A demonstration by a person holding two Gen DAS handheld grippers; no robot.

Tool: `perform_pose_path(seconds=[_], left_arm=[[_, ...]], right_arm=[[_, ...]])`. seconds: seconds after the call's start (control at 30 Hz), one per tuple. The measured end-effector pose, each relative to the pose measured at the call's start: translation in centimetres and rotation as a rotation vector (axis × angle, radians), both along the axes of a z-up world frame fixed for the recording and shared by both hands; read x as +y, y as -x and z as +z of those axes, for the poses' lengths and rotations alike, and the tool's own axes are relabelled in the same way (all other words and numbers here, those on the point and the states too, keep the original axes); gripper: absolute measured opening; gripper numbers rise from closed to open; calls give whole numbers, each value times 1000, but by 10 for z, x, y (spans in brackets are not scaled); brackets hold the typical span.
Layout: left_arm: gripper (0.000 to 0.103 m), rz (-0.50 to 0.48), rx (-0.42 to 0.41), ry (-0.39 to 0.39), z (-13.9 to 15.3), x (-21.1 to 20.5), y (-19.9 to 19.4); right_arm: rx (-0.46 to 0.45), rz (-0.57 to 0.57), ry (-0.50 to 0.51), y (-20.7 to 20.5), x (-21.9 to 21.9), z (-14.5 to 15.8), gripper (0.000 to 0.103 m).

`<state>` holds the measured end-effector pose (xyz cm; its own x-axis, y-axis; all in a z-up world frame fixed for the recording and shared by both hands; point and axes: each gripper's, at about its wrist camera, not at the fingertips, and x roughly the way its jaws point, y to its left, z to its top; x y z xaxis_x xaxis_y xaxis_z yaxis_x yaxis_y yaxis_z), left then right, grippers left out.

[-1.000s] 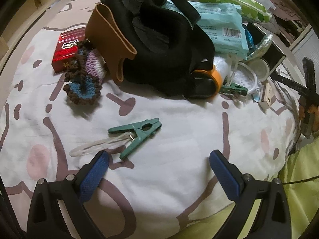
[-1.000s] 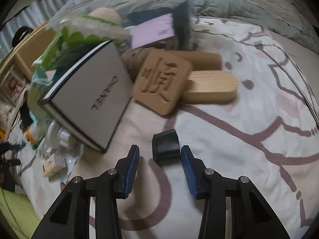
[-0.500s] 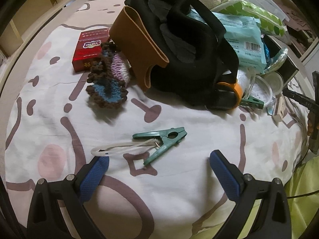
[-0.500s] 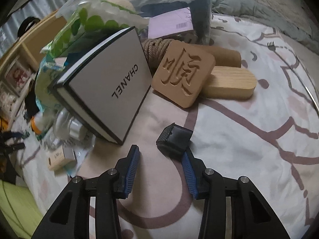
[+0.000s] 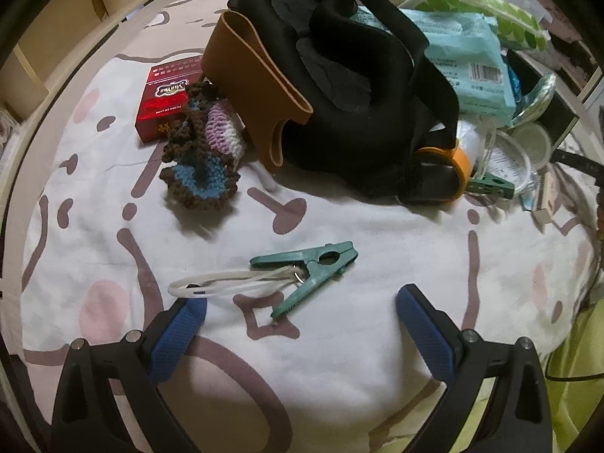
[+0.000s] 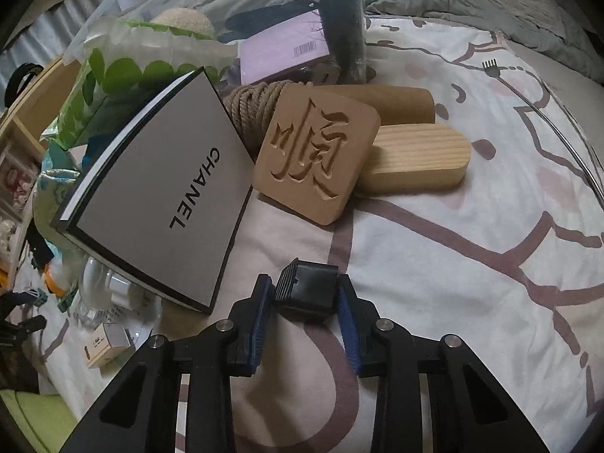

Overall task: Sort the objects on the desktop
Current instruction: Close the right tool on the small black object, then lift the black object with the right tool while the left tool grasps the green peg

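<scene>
— Between the blue pads of the right gripper [image 6: 305,295], what is that?
— A small black plastic cap [image 6: 306,289], boxy, ribbed along one edge. The jaws have just closed onto it, over the patterned sheet [image 6: 472,264].
— Beyond it?
— A white box [image 6: 158,188] and a carved wooden block [image 6: 315,158].
— And the left gripper [image 5: 301,304]?
— Wide open, empty, above a green clothespin [image 5: 309,270].

green clips [image 5: 313,271]: 2 | wooden blocks [image 6: 317,158]: 3 | red box [image 5: 166,102]: 1
</scene>
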<state>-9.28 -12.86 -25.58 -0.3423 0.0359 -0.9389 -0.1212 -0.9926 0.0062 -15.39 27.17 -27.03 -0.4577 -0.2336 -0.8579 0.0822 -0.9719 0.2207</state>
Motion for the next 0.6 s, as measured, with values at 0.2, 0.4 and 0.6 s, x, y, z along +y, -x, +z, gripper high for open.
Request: perform_pose_path(seconds=[0.2, 0.4, 0.6], left_arm=[[101, 24, -16, -3, 7, 1, 0], [101, -6, -30, -121, 25, -7, -14], [100, -153, -17, -208, 36, 5, -22]], right_arm=[[3, 18, -4, -6, 1, 0, 34], [2, 38, 9, -14, 6, 1, 34], [-8, 34, 42, -18, 13, 1, 34]])
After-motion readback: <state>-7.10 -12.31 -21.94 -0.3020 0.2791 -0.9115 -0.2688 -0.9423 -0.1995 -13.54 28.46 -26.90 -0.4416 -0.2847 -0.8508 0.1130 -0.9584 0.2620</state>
